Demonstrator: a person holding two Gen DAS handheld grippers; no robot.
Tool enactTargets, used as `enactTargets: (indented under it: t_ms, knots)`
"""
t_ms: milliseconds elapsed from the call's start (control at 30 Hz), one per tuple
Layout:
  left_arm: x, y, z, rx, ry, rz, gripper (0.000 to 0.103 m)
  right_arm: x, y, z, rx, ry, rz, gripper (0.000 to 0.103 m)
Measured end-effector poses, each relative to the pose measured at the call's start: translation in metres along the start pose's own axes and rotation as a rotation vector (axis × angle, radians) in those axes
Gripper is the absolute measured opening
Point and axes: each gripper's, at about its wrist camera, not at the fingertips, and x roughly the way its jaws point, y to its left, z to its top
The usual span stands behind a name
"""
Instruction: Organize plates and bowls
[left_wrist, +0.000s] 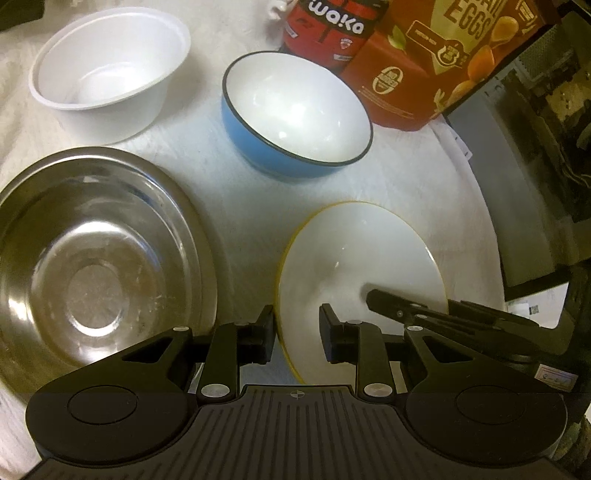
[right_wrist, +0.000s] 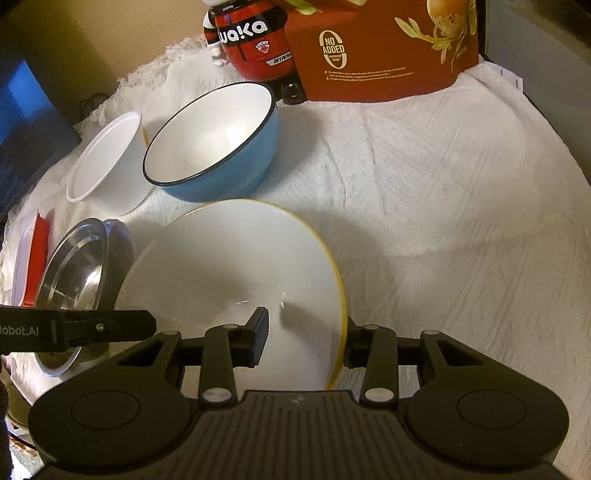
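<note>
Dim warm light, fisheye-bent edges

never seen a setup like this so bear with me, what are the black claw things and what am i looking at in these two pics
The black claws are two-finger grippers that a person holds, one per hand. Each picture comes from a fisheye camera on a gripper, looking along its fingers.

In the left wrist view, the left gripper straddles the near rim of a white plate with a yellow rim. In the right wrist view, the right gripper straddles that plate's opposite edge; neither looks fully clamped.

On the white cloth also sit a shiny steel bowl, a blue bowl with a white inside, a white plastic bowl and a red egg carton.
</note>
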Motion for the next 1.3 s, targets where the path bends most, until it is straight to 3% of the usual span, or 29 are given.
enactTargets:
  t_ms: [200, 467, 633, 733, 867, 1000, 1133, 1300]
  knots:
    - [0.003, 0.003, 0.007, 0.01, -0.014, -0.012, 0.029, 0.005, 0.005, 0.002, 0.017, 0.014, -0.008, 0.046]
    - [0.003, 0.013, 0.017, -0.016, -0.04, -0.022, 0.029, 0.007, 0.012, -0.004, -0.008, 0.021, 0.005, 0.046]
    - [-0.014, 0.02, 0.021, -0.044, -0.079, -0.037, 0.027, -0.005, 0.009, 0.005, -0.039, -0.022, -0.019, 0.046]
    - [-0.031, 0.029, 0.035, -0.095, -0.143, -0.043, 0.027, -0.02, 0.005, 0.02, -0.057, -0.079, -0.035, 0.046]
    - [-0.034, 0.041, 0.063, -0.16, -0.185, -0.034, 0.028, -0.028, 0.005, 0.052, -0.082, -0.14, -0.06, 0.06]
    - [-0.028, 0.034, 0.092, -0.15, -0.202, -0.014, 0.028, -0.019, 0.013, 0.088, -0.08, -0.117, -0.05, 0.061]
    - [-0.016, 0.026, 0.115, -0.123, -0.212, 0.078, 0.028, 0.003, 0.018, 0.12, -0.049, -0.058, -0.009, 0.068]
    - [0.007, 0.025, 0.13, -0.105, -0.195, 0.14, 0.028, 0.038, 0.029, 0.134, -0.07, -0.055, -0.031, 0.078]
